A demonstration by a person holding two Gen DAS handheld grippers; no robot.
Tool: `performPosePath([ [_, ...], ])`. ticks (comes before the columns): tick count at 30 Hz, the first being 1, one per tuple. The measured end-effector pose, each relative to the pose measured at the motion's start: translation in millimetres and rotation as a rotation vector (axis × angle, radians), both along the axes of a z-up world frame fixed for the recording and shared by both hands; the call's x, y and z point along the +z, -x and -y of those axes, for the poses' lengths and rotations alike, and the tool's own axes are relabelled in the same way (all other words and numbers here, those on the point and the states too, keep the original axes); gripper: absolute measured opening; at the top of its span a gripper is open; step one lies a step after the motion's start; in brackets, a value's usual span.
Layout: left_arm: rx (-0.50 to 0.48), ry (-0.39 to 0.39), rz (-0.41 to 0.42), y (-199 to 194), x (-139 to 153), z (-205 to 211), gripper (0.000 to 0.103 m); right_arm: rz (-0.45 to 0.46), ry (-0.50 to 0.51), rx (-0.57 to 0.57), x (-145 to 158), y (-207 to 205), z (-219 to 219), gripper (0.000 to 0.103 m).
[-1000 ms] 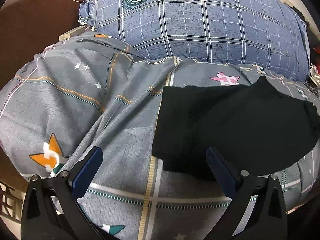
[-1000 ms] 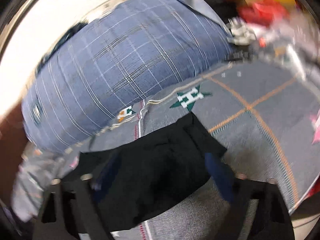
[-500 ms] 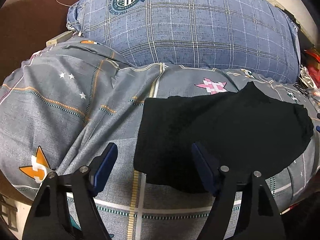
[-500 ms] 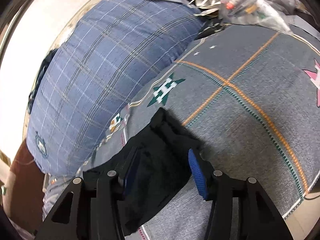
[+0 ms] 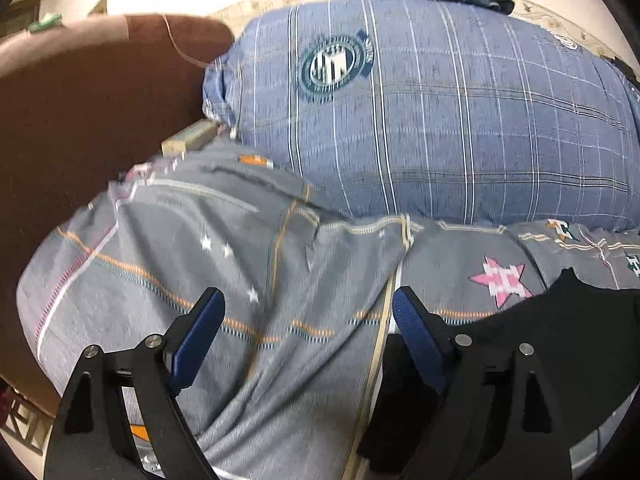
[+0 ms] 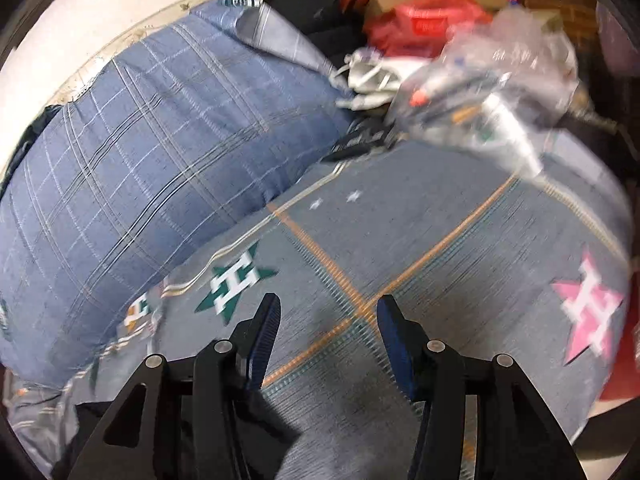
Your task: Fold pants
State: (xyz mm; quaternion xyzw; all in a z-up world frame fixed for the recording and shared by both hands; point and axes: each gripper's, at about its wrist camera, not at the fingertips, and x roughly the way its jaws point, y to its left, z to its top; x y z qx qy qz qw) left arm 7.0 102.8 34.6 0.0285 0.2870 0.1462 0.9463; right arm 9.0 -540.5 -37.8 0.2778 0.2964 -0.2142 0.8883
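Now left gripper (image 5: 306, 312) over grey bedsheet (image 5: 248, 280), jaws opening, nothing between them. Black pants (image 5: 560, 340) lie folded on sheet at right, behind right finger. Right gripper (image 6: 326, 322) unclenched above bare sheet, grasping nothing; pants' edge (image 6: 86, 412) beneath left finger. Blue pillow (image 5: 440, 120) beyond.

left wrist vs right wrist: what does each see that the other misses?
Left wrist only: brown sofa arm, pillow crest, left claw, jaws opening over bare sheet.
Right wrist only: clutter pile of red packs and plastic bags, right claw, nothing between its jaws.
Both: blue plaid pillow, grey star sheet, black pants at the frame edge.
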Motion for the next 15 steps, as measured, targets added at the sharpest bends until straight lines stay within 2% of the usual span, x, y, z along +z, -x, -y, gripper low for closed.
performPosePath([
  [2, -0.012, 0.017, -0.017, 0.3, -9.1, 3.9, 0.087, -0.008, 0.014, 0.044, 1.6, -3.2, -9.9, 0.053],
  [4, -0.041, 0.056, -0.092, -2.0, -28.1, 9.6, 0.087, -0.007, 0.054, 0.098, 9.0, -2.8, -22.3, 0.053],
  [6, -0.065, 0.072, -0.166, -0.6, -47.2, 15.0, 0.087, 0.001, 0.023, 0.156, 12.2, 5.5, -30.8, 0.053],
  [9, -0.082, 0.109, -0.188, 6.4, -59.6, 16.7, 0.087, 0.021, -0.061, 0.237, 12.5, 16.4, -43.1, 0.053],
  [11, -0.117, 0.129, -0.196, 7.0, -61.7, 20.4, 0.087, 0.019, -0.069, 0.276, 14.3, 18.5, -50.3, 0.053],
  [13, -0.143, 0.111, -0.198, 6.5, -63.9, 27.7, 0.086, 0.015, -0.081, 0.301, 13.9, 20.6, -56.6, 0.053],
  [15, -0.166, 0.116, -0.201, 6.7, -66.7, 30.6, 0.077, 0.016, -0.129, 0.32, 8.8, 23.4, -59.8, 0.053],
])
